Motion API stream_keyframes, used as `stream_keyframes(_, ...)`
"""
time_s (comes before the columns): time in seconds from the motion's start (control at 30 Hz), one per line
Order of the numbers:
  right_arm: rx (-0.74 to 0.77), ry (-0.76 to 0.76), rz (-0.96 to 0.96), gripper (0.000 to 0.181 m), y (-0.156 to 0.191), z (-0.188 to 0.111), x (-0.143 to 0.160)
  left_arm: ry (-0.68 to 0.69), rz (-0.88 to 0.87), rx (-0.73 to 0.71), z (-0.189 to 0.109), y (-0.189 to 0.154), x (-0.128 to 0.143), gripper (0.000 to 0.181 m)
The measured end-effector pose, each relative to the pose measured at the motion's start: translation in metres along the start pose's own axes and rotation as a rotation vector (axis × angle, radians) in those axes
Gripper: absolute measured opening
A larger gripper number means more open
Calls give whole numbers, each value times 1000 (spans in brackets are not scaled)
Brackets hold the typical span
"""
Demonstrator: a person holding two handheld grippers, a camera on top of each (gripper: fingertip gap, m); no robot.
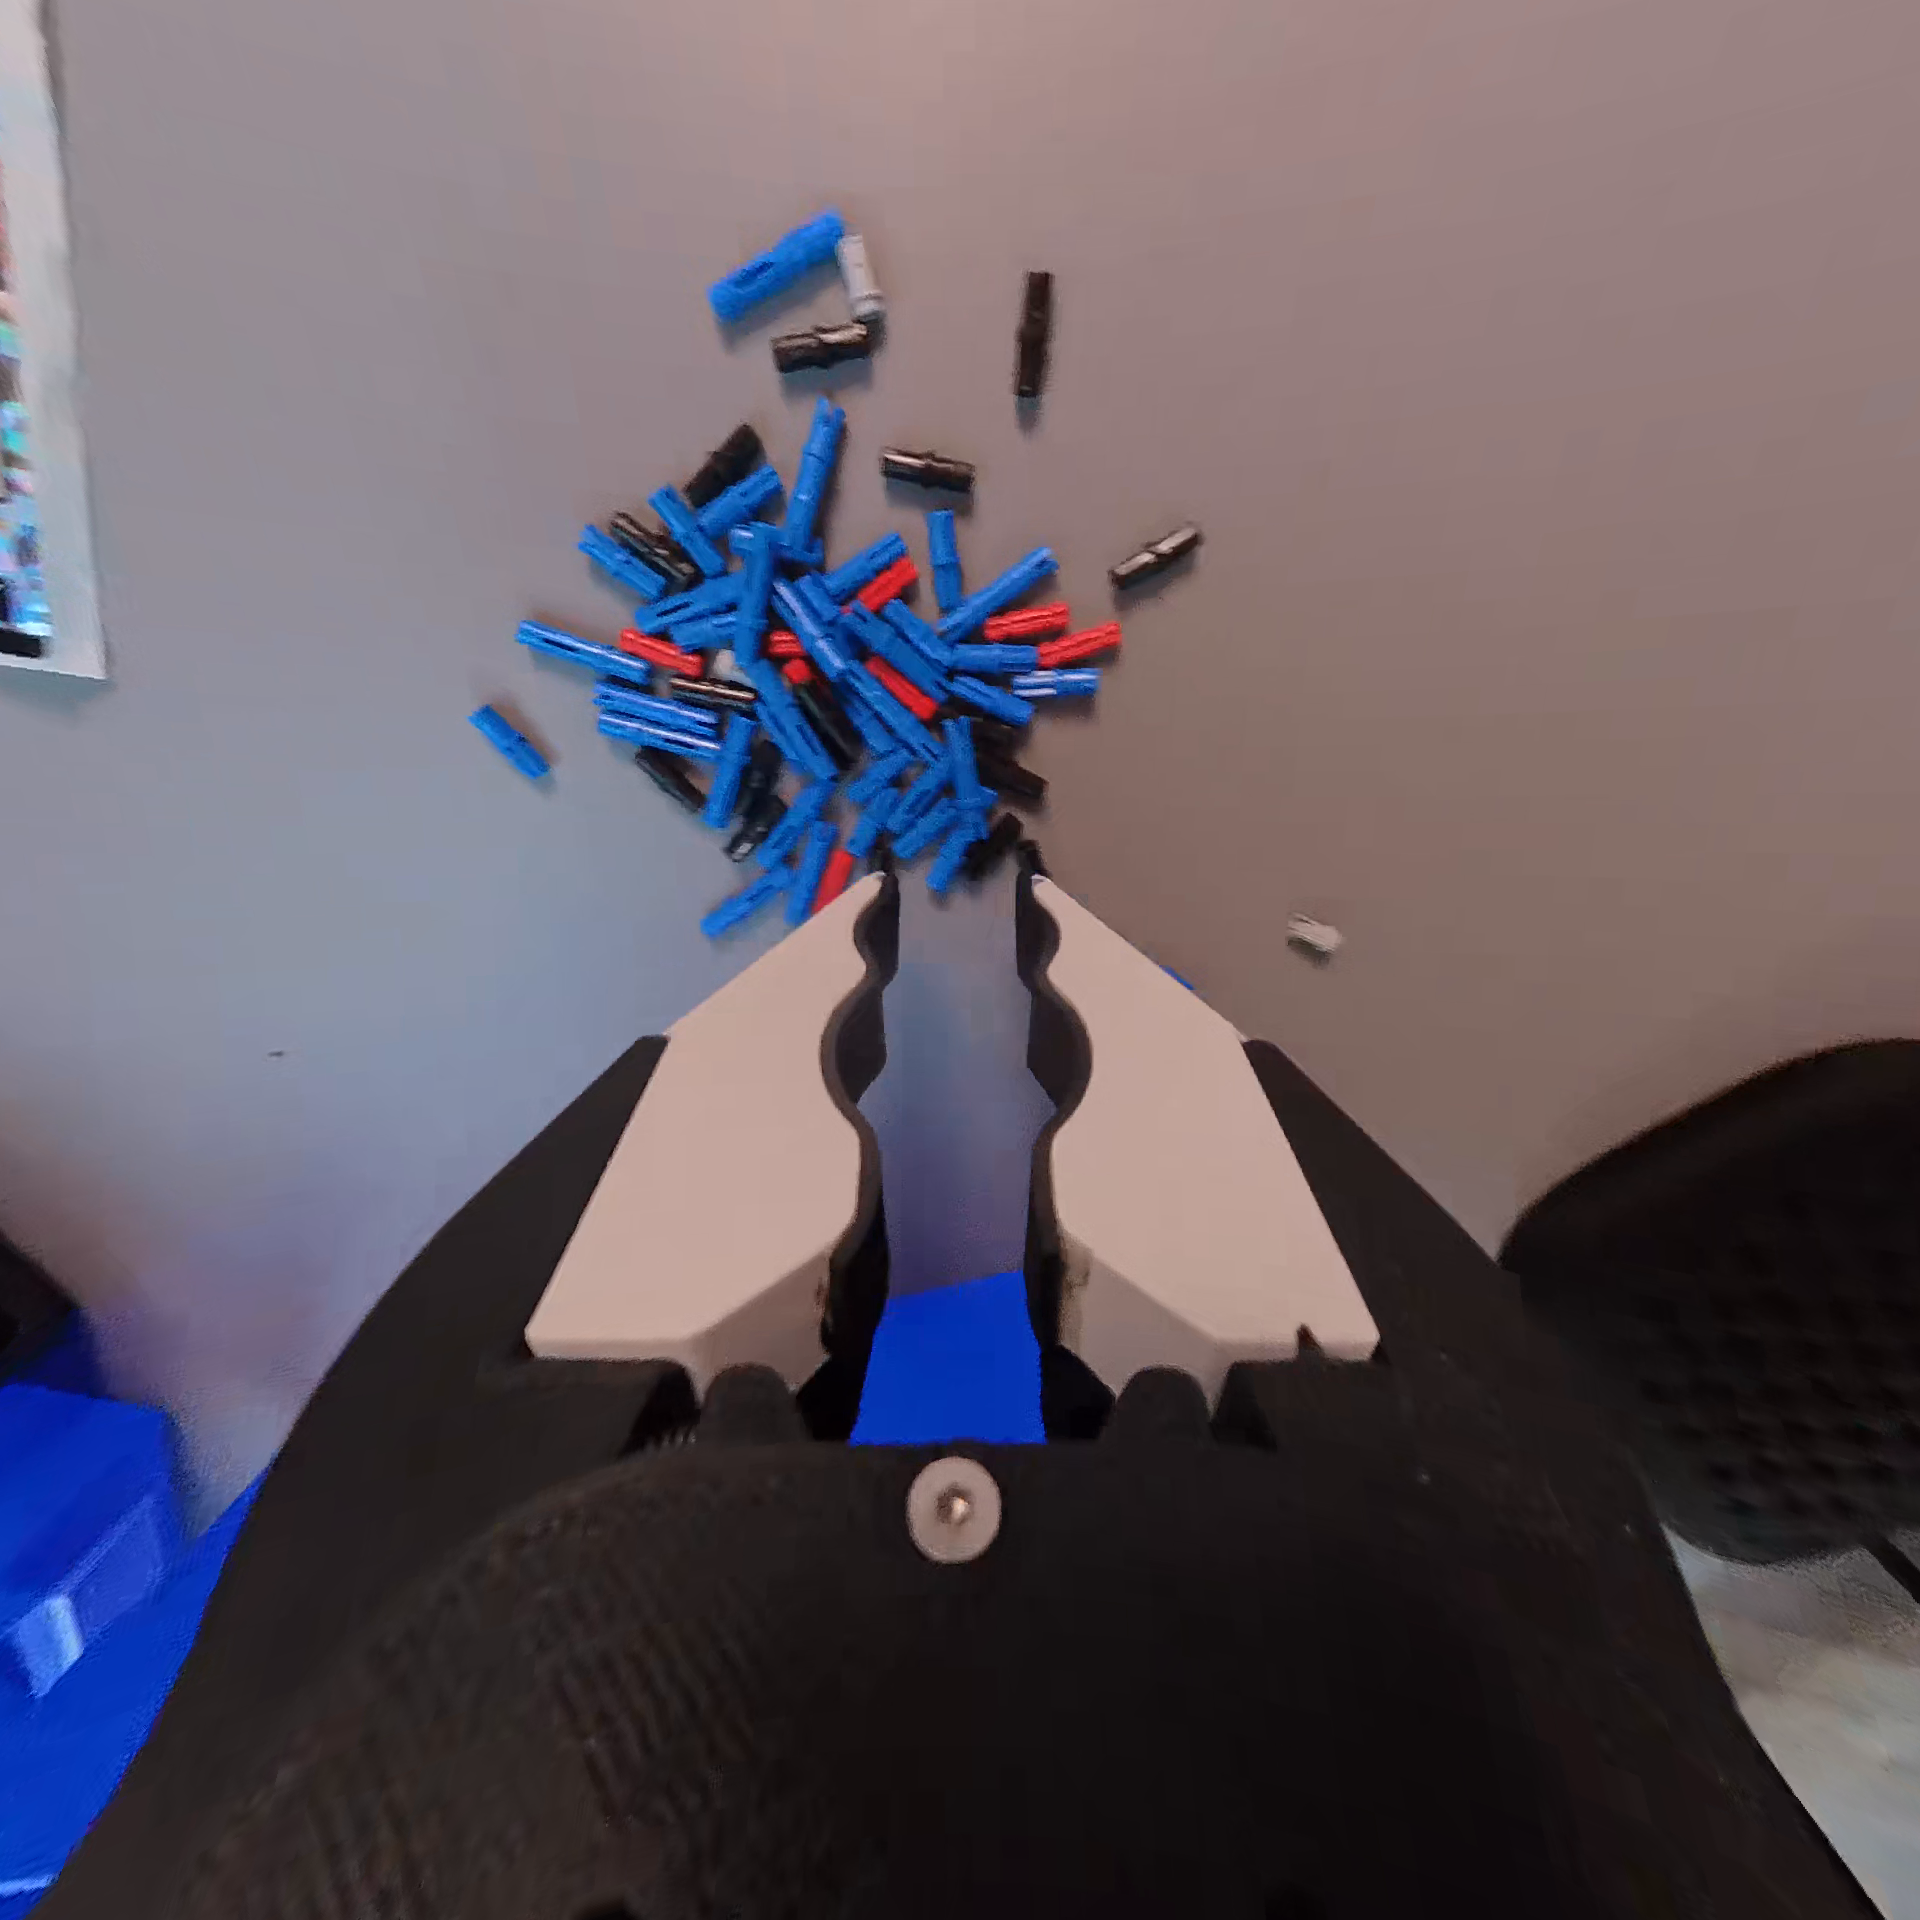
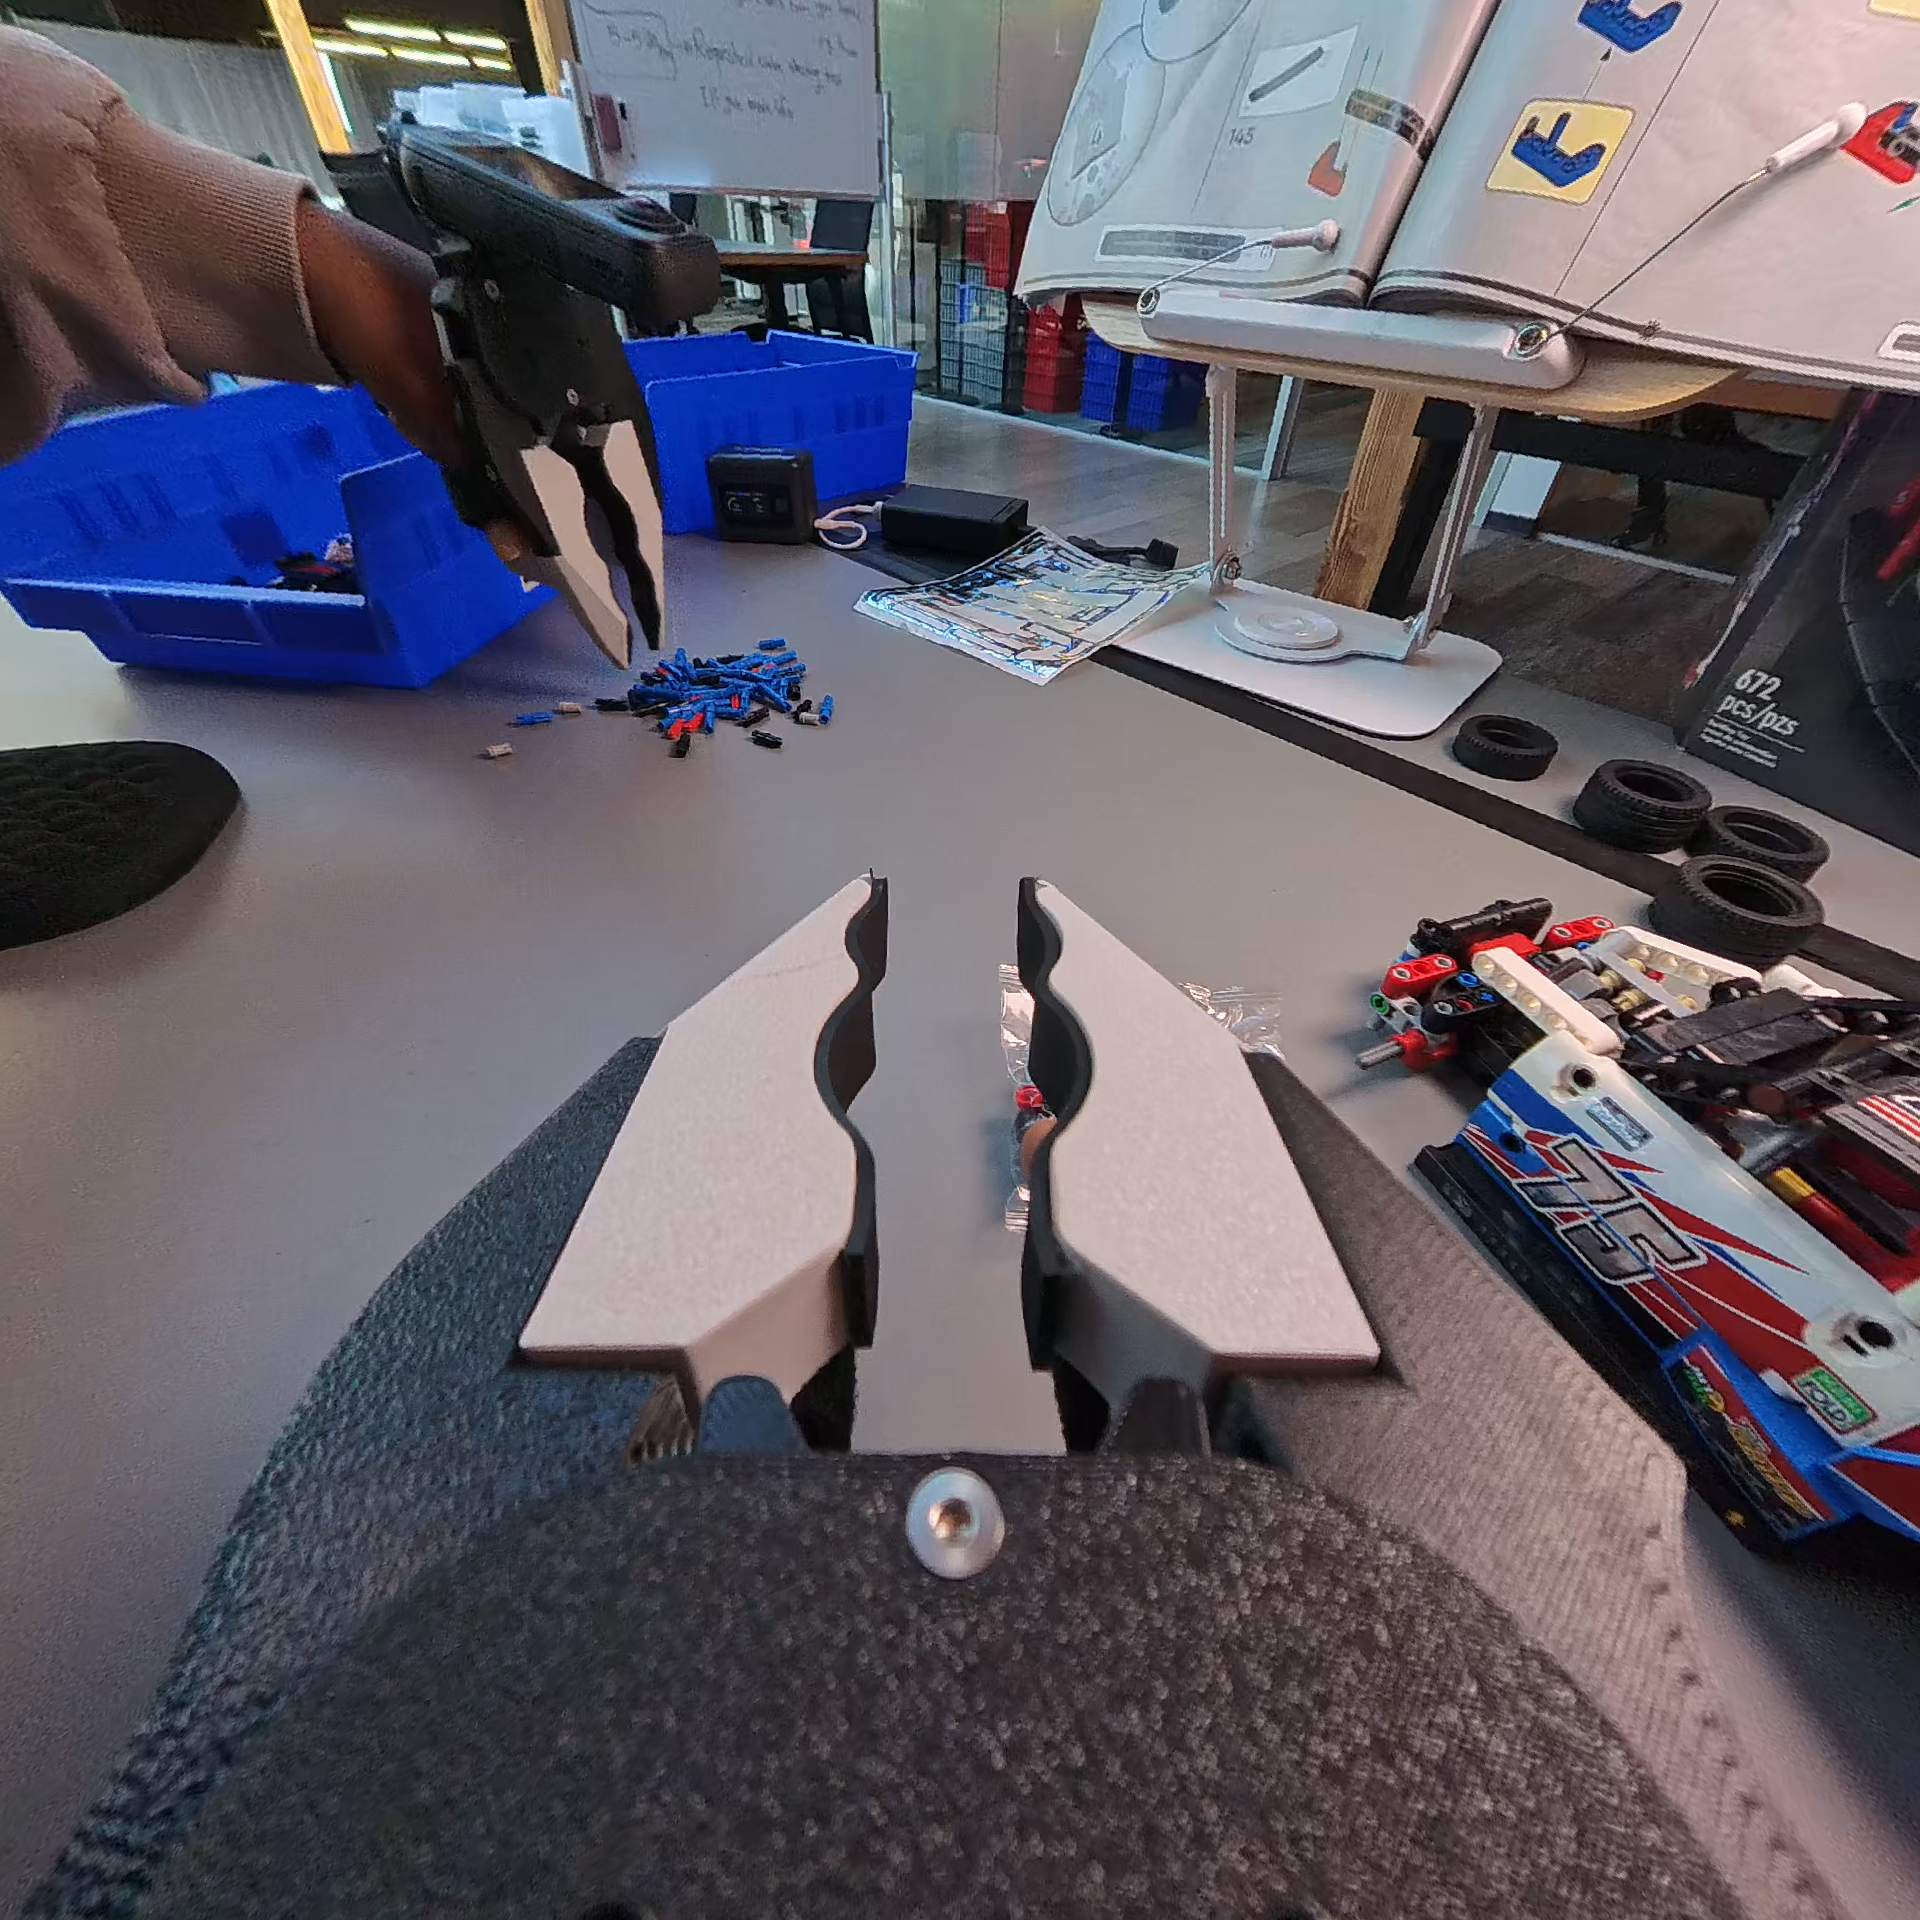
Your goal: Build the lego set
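A pile of small blue, black and red lego pins lies on the grey table. My left gripper is open and empty, its tips just above the near edge of the pile; it also shows in the right wrist view, pointing down at the pile. My right gripper is open and empty, low over the table. A partly built lego race car, white, blue and red, lies to its right. A small clear bag of parts lies under its right finger.
Two blue bins stand behind the pile. An instruction book on a stand, a sticker sheet, several black tyres, the set's box and a black pad are on the table. Across from one pair of fingers to the other is roughly 35 cm. My right gripper is the nearer one to the partly built lego race car: about 15 cm, against 45 cm.
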State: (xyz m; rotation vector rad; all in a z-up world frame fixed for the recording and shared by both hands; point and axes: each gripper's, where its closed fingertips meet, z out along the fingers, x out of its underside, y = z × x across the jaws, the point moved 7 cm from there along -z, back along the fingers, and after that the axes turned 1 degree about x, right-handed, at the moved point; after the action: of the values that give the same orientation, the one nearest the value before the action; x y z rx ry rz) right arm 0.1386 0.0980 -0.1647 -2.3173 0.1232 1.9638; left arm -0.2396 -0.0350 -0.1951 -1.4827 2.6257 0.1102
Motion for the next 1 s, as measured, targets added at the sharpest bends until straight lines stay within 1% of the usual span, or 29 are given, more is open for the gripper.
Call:
stream_keyframes(0.07, -3, 2, -2, 23, 1, 1, 0, 55, 46, 79, -1, -17, 7, 26)
stream_keyframes(0.1, -5, 4, -3, 23, 1, 1, 1, 99, 84, 92, 1, -24, 11, 28)
stream_keyframes(0.17, -6, 7, -4, 23, 2, 2, 1, 169, 135, 99, 6, -34, 16, 33)
stream_keyframes(0.23, -6, 9, -4, 23, 2, 2, 1, 208, 153, 95, 11, -39, 18, 35)
stream_keyframes(0.3, -2, 9, -6, 23, 2, 2, 1, 227, 173, 68, 15, -40, 18, 32)
stream_keyframes(0.43, 3, 8, -2, 23, 1, 1, 1, 216, 175, 19, 17, -34, 14, 14)
stream_keyframes(0.7, 4, 13, -2, 23, 0, 1, 2, 173, 139, -38, 18, -19, 7, 14)
stream_keyframes(0.83, 6, 12, -1, 23, -1, 1, 2, 112, 91, -69, 19, -7, 0, 14)
stream_keyframes(0.9, 8, 12, -1, 23, -1, 1, 2, 78, 57, -113, 18, 1, -3, 15)
stream_keyframes(0.93, 8, 11, -1, 23, -1, 1, 2, 57, 42, -142, 17, 5, -4, 20)
stream_keyframes(1.0, 9, 9, 0, 23, -1, 0, 2, 17, 15, -174, 10, 9, -5, 24)
